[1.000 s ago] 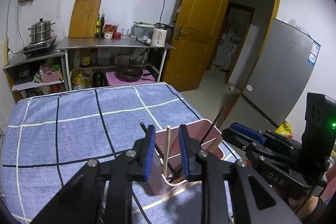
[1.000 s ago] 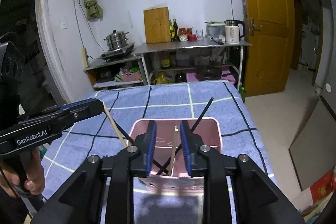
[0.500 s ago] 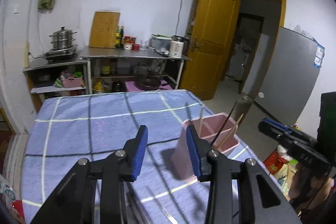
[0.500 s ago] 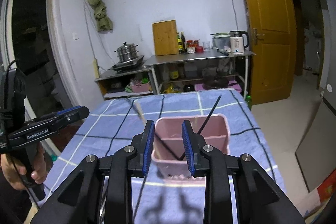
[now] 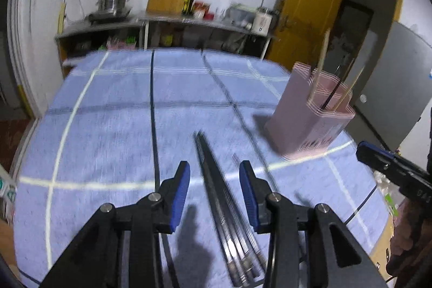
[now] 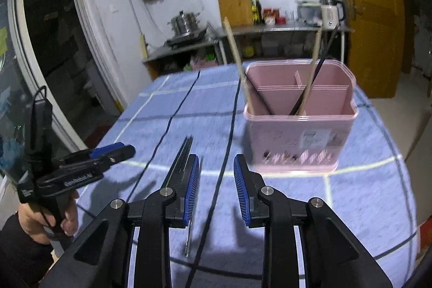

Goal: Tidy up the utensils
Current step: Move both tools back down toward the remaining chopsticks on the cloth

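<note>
A pink divided utensil holder [image 5: 307, 123] [image 6: 297, 134] stands on the blue checked cloth [image 5: 108, 126] with several wooden and black chopsticks upright in it. A bundle of dark metal chopsticks [image 5: 216, 185] [image 6: 181, 153] lies flat on the cloth. My left gripper [image 5: 214, 181] hangs open above that bundle, which runs between its blue pads without touching them. My right gripper [image 6: 216, 181] is open and empty, just right of the bundle and short of the holder. One thin chopstick [image 6: 190, 231] lies by its left finger. Each gripper shows in the other's view: the left gripper [image 6: 108, 153], the right gripper [image 5: 388, 166].
A person's hand [image 6: 64, 220] holds the left gripper's handle at the cloth's left edge. A metal shelf [image 5: 189, 20] with pots, bottles and a cutting board stands beyond the table. A yellow door [image 5: 305, 12] and a grey fridge [image 5: 399, 77] are to the right.
Both grippers have pulled back from the holder and sunk toward the cloth. The left jaws have widened and left the wooden chopstick in the holder. The flat bundle has come into view.
</note>
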Demonstrator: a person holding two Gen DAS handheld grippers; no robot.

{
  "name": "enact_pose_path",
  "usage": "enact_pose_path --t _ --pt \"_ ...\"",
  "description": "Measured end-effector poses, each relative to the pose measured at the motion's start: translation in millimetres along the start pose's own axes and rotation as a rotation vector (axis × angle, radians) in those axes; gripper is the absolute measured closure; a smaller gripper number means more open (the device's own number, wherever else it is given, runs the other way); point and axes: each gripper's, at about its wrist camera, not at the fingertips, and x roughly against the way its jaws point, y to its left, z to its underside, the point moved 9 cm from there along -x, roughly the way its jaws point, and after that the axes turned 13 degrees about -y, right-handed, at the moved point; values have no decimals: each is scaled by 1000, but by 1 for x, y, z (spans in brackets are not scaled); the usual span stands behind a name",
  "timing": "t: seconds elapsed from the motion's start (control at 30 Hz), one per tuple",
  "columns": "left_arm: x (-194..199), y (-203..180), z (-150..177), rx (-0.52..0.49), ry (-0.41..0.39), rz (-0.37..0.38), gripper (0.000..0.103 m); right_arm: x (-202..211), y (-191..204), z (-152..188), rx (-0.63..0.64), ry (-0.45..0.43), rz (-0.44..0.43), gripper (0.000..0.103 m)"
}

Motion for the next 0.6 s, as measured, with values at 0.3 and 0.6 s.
enact_pose_path --t 0.3,0.6 --pt "-32 9 38 9 88 -33 63 -32 13 43 3 106 -31 75" --pt "-76 21 23 12 106 -77 63 -56 14 55 0 151 -39 75"
